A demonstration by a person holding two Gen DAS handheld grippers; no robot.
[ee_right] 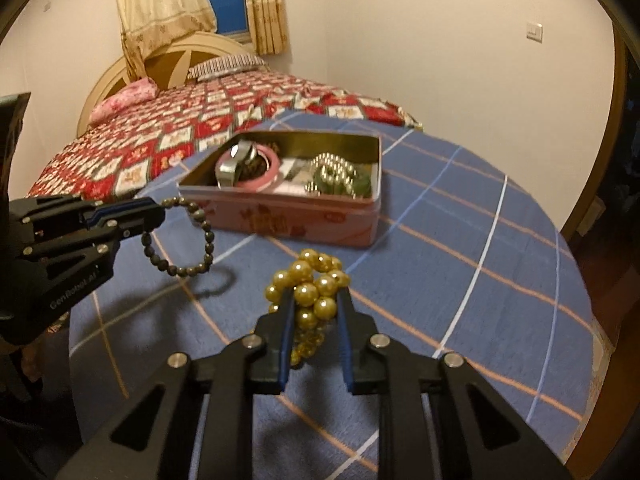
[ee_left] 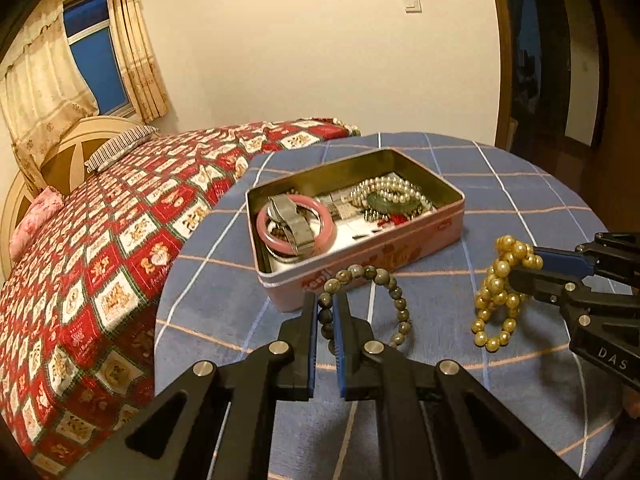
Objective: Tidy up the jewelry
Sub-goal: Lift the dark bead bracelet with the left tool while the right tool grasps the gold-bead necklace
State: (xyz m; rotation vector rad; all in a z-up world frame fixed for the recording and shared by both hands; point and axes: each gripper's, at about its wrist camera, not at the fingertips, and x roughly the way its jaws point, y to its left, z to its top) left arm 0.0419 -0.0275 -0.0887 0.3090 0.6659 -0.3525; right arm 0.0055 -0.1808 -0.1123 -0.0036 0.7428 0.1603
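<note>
Left gripper [ee_left: 329, 312] clamped on grey bracelet [ee_left: 400, 300], lifted before tin [ee_left: 400, 248]; right gripper [ee_right: 314, 300] pinching bunched gold beads [ee_right: 316, 280] above cloth [ee_right: 480, 280]. Light, limp, slippery strands; best pinched across several beads.

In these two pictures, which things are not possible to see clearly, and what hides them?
- Floor of the tin: both views, mostly covered by the pink bangle, a metal watch and the pearl necklace; the near wall hides more in the right wrist view.
- Small red and gold pieces beside the pearls: left wrist view, too small to name.
- Lower loops of the gold bead strand: right wrist view, behind the right gripper.
- Tin's printed lettering: partly behind the grey bead bracelet, held by the left gripper.
</note>
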